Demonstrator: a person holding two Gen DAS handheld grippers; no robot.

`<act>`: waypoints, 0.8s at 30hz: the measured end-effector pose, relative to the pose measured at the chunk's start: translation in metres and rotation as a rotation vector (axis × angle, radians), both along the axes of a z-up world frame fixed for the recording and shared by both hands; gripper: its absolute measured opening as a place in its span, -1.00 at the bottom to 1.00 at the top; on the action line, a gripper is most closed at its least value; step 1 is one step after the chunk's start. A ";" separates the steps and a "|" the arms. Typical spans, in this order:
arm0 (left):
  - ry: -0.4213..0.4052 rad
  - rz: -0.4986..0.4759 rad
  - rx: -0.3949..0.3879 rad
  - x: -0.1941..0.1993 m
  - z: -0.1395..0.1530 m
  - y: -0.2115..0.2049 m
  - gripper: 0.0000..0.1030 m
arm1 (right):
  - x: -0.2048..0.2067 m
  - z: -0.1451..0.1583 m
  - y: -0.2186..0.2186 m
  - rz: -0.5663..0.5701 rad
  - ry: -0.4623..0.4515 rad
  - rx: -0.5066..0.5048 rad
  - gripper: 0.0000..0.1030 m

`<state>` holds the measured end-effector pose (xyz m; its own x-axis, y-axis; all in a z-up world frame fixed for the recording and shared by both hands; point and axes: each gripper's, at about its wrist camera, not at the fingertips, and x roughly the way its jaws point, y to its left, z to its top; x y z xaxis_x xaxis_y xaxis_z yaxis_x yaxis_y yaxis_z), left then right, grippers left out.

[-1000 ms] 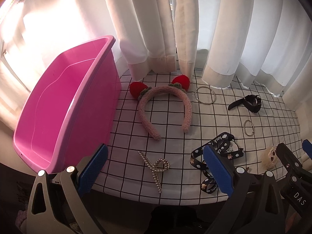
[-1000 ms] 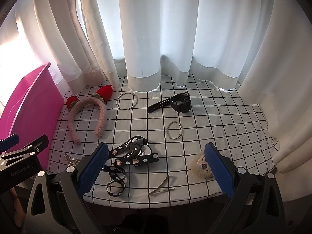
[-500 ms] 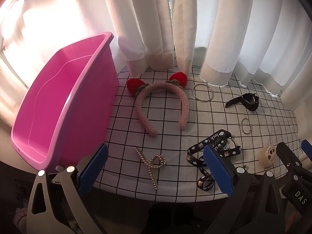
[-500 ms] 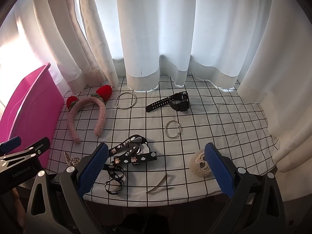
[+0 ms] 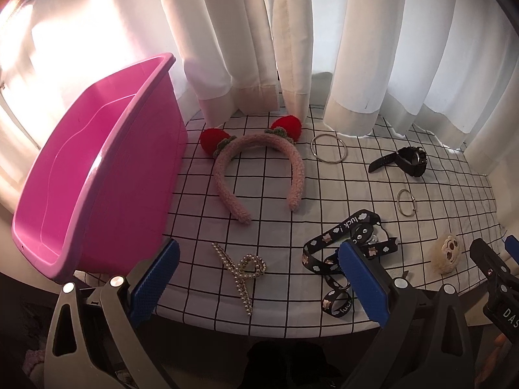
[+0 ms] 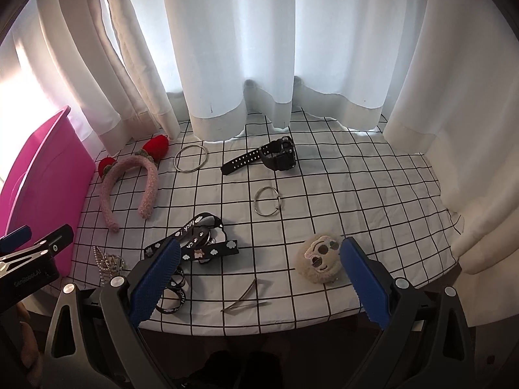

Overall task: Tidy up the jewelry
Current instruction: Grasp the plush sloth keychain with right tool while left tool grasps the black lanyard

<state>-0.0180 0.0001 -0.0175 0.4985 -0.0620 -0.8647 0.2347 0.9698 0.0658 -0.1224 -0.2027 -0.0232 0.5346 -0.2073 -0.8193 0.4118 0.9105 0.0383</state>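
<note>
A pink bin stands at the left of a table with a checked cloth. On the cloth lie a pink headband with red strawberries, a pearl hair claw, a black printed lanyard, a large ring, a small ring, a black watch, a fluffy beige clip and a thin hairpin. My left gripper is open and empty above the front edge near the hair claw. My right gripper is open and empty above the hairpin.
White curtains hang along the back and right sides of the table. The front edge of the table runs just before both grippers. The bin's inside holds nothing that I can see.
Both grippers have drawn back and risen a little, so the table items sit slightly farther off. Nothing on the cloth has moved.
</note>
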 end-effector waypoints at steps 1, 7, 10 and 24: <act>0.017 -0.008 -0.007 0.000 -0.006 -0.002 0.88 | -0.003 -0.003 -0.004 -0.005 0.001 0.002 0.83; 0.115 -0.096 -0.039 -0.009 -0.045 -0.030 0.88 | -0.020 -0.029 -0.029 -0.022 0.028 0.042 0.83; 0.127 -0.125 -0.031 -0.012 -0.061 -0.046 0.88 | -0.026 -0.046 -0.044 -0.037 0.049 0.067 0.83; 0.186 -0.094 -0.040 0.009 -0.124 -0.075 0.88 | -0.007 -0.125 -0.093 -0.067 0.175 0.119 0.83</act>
